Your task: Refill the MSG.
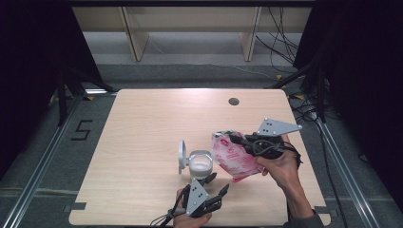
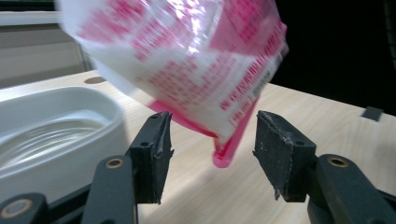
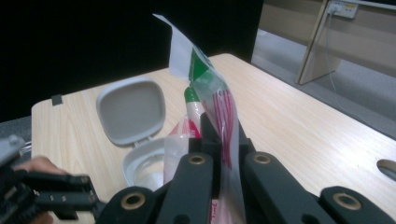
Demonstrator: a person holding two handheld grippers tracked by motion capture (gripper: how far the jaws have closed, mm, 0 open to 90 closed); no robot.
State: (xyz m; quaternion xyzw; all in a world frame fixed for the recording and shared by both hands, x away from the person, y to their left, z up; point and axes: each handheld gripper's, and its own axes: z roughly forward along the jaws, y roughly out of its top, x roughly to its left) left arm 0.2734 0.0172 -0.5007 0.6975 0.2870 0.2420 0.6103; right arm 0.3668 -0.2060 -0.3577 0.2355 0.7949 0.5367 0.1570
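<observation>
The high view looks forward and down on the whole table [image 1: 142,142]. Each gripper view looks close along its own jaws; all share the pink bag [image 1: 233,159] and white container [image 1: 199,162].

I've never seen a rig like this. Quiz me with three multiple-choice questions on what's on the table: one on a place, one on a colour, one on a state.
1. Where is the white container relative to the pink bag in the high view?
A. To its left
B. To its right
C. Behind it, by the table's far edge

2. What colour is the printing on the bag?
A. Blue
B. Pink-red
C. Black

3. How is the container's lid?
A. Shut
C. Lying apart on the table
B. Hinged open, standing up

Answers:
1 A, it sits left of the bag, before the left gripper.
2 B, as the left gripper view shows.
3 B, the right gripper view shows the lid raised; the right gripper pinches the bag.
</observation>
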